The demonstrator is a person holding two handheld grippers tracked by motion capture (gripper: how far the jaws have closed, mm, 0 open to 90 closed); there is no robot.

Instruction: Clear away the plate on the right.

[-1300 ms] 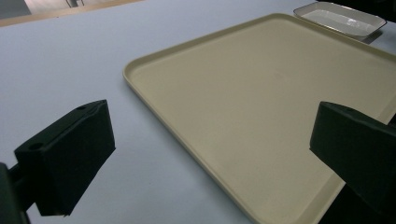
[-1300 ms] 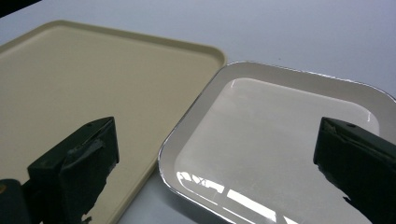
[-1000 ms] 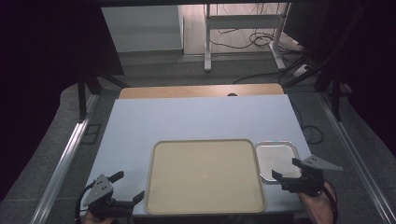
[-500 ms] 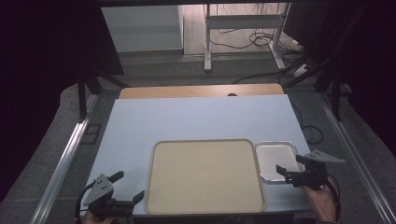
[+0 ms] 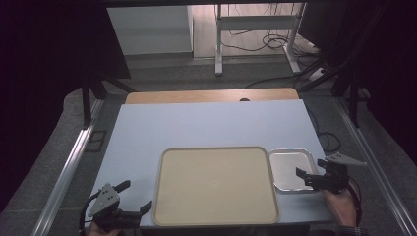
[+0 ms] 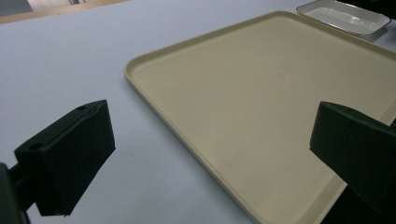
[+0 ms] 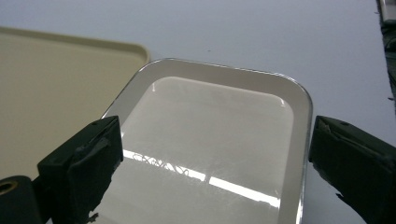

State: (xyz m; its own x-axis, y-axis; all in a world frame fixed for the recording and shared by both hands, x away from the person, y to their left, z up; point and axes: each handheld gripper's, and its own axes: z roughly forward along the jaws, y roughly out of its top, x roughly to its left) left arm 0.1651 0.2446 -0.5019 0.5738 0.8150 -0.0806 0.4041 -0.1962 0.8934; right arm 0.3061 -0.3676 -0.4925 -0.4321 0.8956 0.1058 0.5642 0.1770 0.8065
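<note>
Metal tray (image 5: pixel 291 169): small, shiny, rectangular with rounded corners; lower right of the high view, flat on the table, its left edge just beside the beige tray. In the right gripper view (image 7: pixel 219 135) it lies in the centre and lower part of the frame, its bottom edge cut off. It holds nothing.

Right gripper (image 5: pixel 314 178): lower right of the high view, at the tray's right near corner; jaws spread wide, grasping nothing. In the right gripper view (image 7: pixel 215 172) the two black jaws stand at the lower left and lower right, the tray between and beyond them; whether they touch its rim cannot be told.

Right hand (image 5: pixel 344 204): behind the gripper at the bottom edge, partly cut off.

Beige tray (image 5: pixel 215 185): large, bare, lower centre of the high view; near edge close to the table's front edge. In the left gripper view (image 6: pixel 261 98) it spreads across the centre and right, its lower right part cut off.

Left gripper (image 5: pixel 129 196): lower left of the high view, just left of the beige tray; jaws apart, holding nothing, the hand mostly out of frame.

Table (image 5: pixel 206 125): pale blue-grey top, a wooden strip (image 5: pixel 211 95) along its far edge.

Surroundings: dark on the left and right of the high view, hard to make out; desk legs and cables (image 5: pixel 260 42) at upper centre.
</note>
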